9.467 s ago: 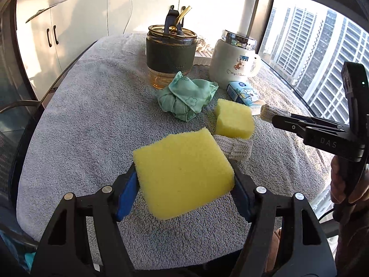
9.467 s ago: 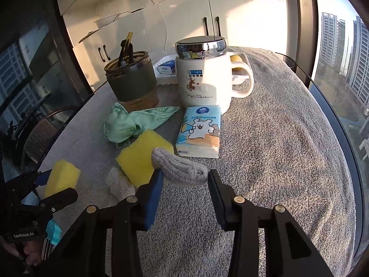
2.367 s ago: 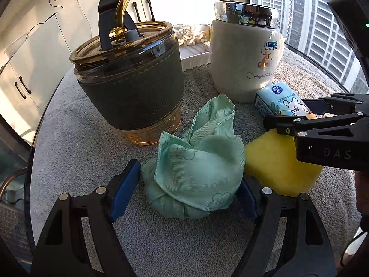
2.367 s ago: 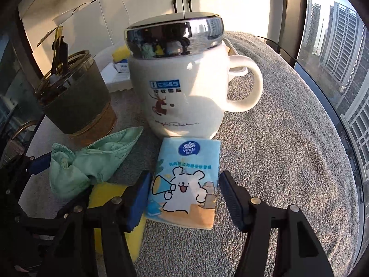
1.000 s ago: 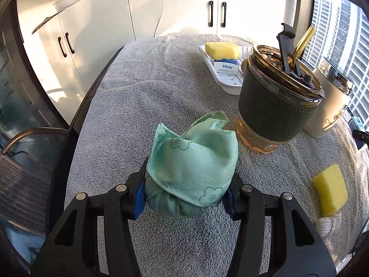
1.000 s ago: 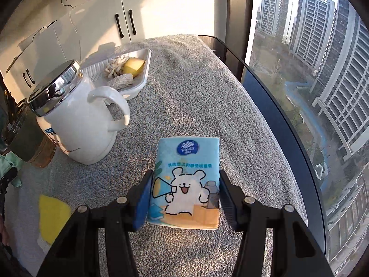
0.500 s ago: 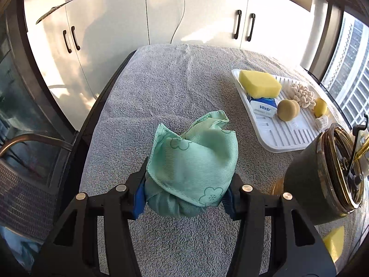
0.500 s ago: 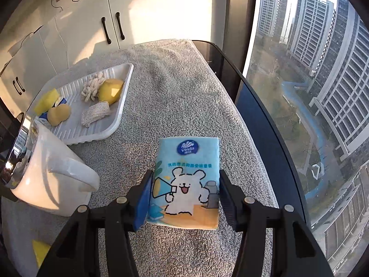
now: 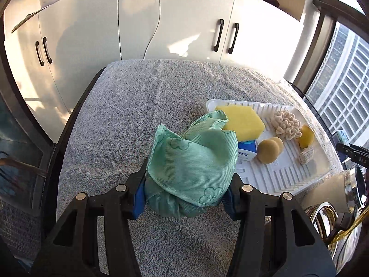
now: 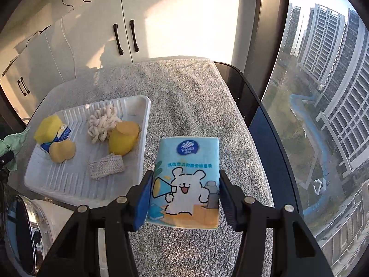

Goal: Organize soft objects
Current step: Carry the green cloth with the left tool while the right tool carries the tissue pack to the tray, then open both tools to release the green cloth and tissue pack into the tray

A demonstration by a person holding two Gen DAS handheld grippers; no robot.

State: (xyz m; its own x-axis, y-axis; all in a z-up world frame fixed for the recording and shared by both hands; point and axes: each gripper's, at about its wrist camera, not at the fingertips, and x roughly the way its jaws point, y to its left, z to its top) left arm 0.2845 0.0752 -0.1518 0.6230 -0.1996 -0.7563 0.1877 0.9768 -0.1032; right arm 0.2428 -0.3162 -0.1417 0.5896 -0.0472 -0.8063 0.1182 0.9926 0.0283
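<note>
- My left gripper [image 9: 185,198] is clenched on the bunched green cloth [image 9: 192,161], which fills the gap between its blue pads; it hangs above the grey towel [image 9: 129,120], left of the white tray [image 9: 288,175]
- My right gripper [image 10: 185,198] grasps the tissue pack [image 10: 186,180] by both side edges, just right of the tray

Both wrist fisheyes look steeply down from close above, sharing the white tray [image 9: 272,177] [image 10: 69,184] between them.

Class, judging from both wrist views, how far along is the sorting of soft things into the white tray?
Done: sponges, knotted rope and a knitted piece lie in the white tray. In hand: the left claw grips the green cloth; the right claw grips the tissue pack. Left: setting both down.
</note>
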